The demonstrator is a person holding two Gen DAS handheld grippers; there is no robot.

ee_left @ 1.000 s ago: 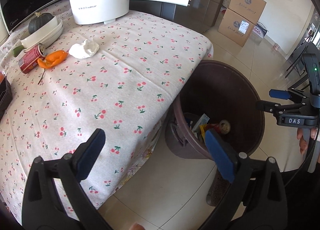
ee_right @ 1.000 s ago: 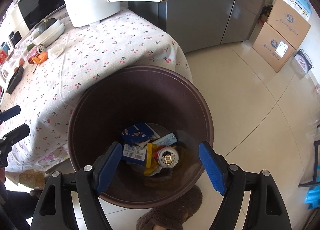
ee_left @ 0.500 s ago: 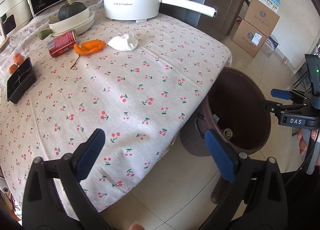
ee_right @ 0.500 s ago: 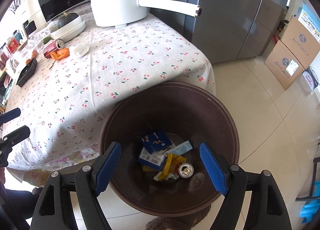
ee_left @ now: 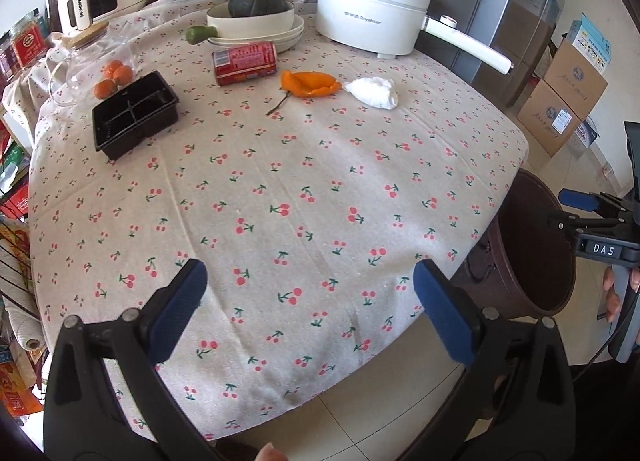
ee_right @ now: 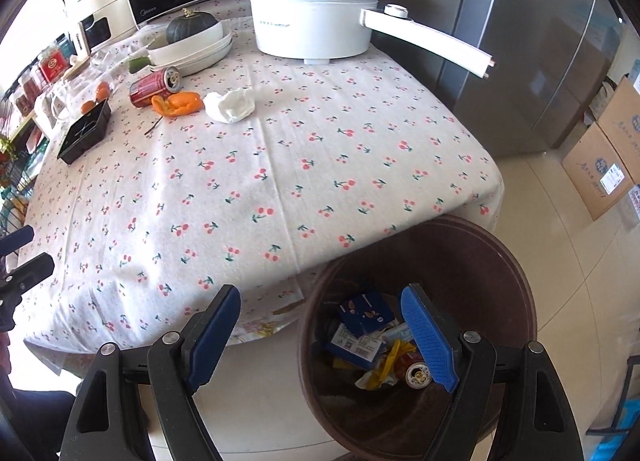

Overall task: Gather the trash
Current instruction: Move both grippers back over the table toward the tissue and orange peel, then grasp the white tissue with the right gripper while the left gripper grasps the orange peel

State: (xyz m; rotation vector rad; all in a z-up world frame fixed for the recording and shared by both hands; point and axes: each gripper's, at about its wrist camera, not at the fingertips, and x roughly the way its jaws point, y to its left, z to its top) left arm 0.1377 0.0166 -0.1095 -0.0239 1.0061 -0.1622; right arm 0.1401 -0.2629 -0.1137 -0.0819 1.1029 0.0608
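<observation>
On the cherry-print tablecloth (ee_left: pixel 288 189) lie a red can (ee_left: pixel 245 62) on its side, an orange peel (ee_left: pixel 309 83), a crumpled white tissue (ee_left: pixel 374 92) and a black plastic tray (ee_left: pixel 134 113). The right wrist view shows the same can (ee_right: pixel 154 85), peel (ee_right: pixel 178 103), tissue (ee_right: pixel 231 105) and tray (ee_right: pixel 86 135). A brown bin (ee_right: pixel 496 261) beside the table holds cartons, wrappers and a can. My left gripper (ee_left: pixel 310 309) hangs open and empty over the table's near edge. My right gripper (ee_right: pixel 324 335) is open and empty between the table edge and the bin.
A white electric pot (ee_left: pixel 370 19) with a long handle (ee_right: pixel 430 41) stands at the back, beside stacked bowls holding a dark squash (ee_left: pixel 258 5). Oranges (ee_left: pixel 114 77) and a glass jar sit far left. Cardboard boxes (ee_left: pixel 568 97) stand on the tiled floor to the right.
Both grippers have swung left from the bin toward the table. The left view now shows the whole tabletop; the bin has slid to the lower right in the right view. Both stay open.
</observation>
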